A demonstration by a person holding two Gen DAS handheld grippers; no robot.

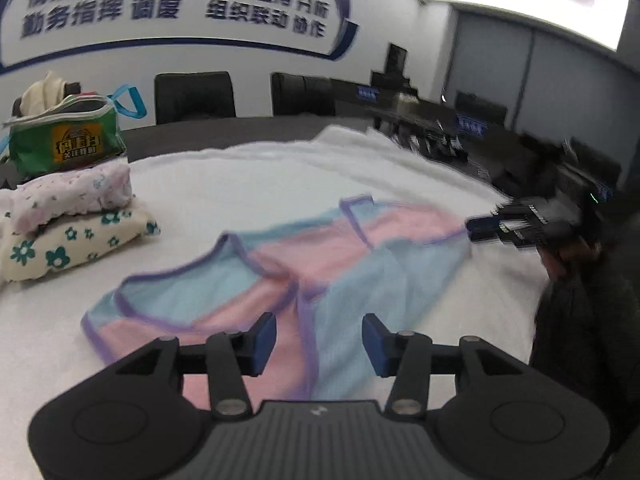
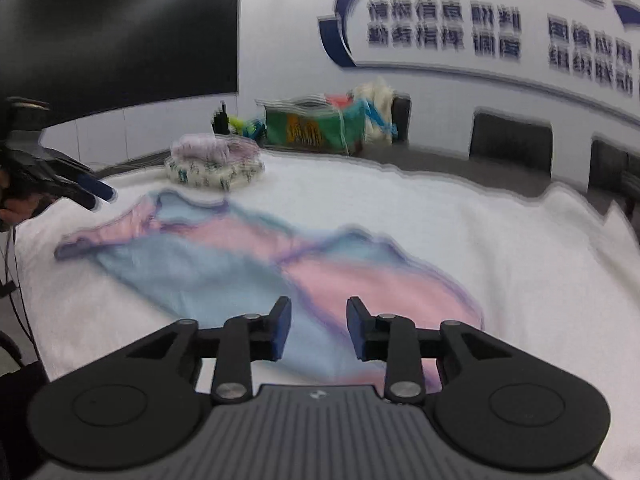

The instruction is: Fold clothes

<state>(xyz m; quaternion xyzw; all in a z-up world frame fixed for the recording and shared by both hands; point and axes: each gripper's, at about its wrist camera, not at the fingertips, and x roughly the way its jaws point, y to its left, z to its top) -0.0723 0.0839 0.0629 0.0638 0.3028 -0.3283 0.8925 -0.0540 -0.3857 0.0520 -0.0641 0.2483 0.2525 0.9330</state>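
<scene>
A pink and light-blue garment (image 1: 288,280) with purple trim lies spread and partly folded on the white cloth (image 1: 240,184). My left gripper (image 1: 319,342) hovers over its near edge, open, with nothing between the blue pads. In the right wrist view the same garment (image 2: 248,264) lies ahead, and my right gripper (image 2: 319,330) stands open above its near edge, empty. Each gripper appears in the other's view: the right one (image 1: 486,230) at the garment's far right corner, the left one (image 2: 94,194) at the far left. Both views are blurred.
Two folded garments are stacked at the cloth's far left, a floral pink one (image 1: 72,196) on a cream flowered one (image 1: 68,248). Behind them stands a green bag (image 1: 64,140) stuffed with clothes. Black chairs (image 1: 194,96) line the dark table's far side. A dark sleeve (image 1: 588,320) is at right.
</scene>
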